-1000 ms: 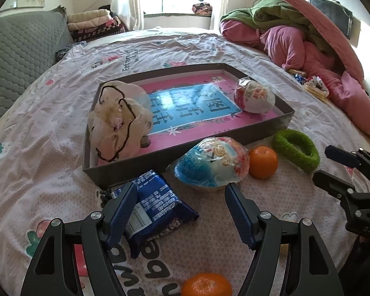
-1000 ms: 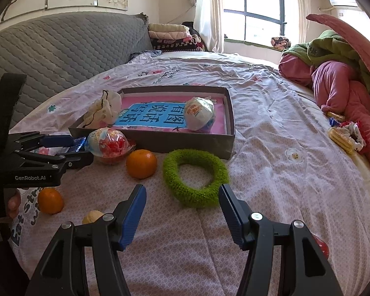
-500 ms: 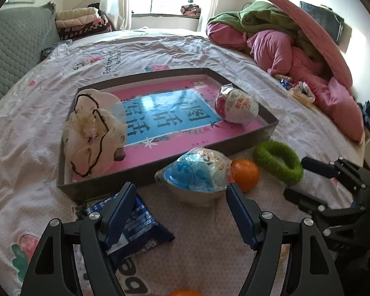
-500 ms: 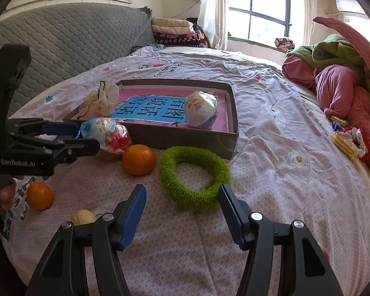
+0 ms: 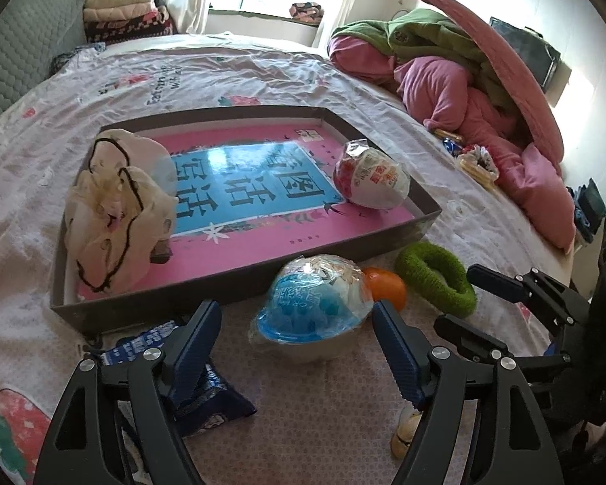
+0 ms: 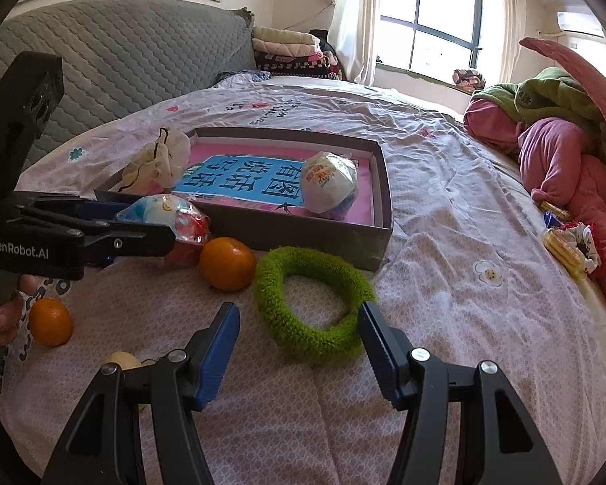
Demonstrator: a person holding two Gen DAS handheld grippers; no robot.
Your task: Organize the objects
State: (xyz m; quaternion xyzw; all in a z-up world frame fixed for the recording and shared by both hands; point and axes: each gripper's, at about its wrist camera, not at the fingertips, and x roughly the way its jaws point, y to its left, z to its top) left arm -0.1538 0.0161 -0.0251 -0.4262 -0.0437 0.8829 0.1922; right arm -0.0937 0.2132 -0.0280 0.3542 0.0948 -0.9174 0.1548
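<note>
Fingers, left gripper: spread wide, having just been opening, nothing pinched; the blue-domed toy egg in crinkly wrap sits ahead between the tips, untouched. Fingers, right gripper: spread, empty, aimed at the green fuzzy ring.

Item, toy egg: at 12 o'clock from my left tips, on the bedsheet just outside the near wall of the grey shallow box. An orange touches it at 2 o'clock; a blue snack packet lies at 8 o'clock.

Handling, judged: light, rigid shell under slippery film; likely to squirt out if nipped high. I would take hold low across the widest part, near the flange.

Box contents: cream drawstring pouch at 10 o'clock, a second wrapped egg at 1 o'clock.

Views compared: the right wrist alone shows a second orange at 9 o'clock and the egg's red side; the left wrist alone shows the snack packet.
</note>
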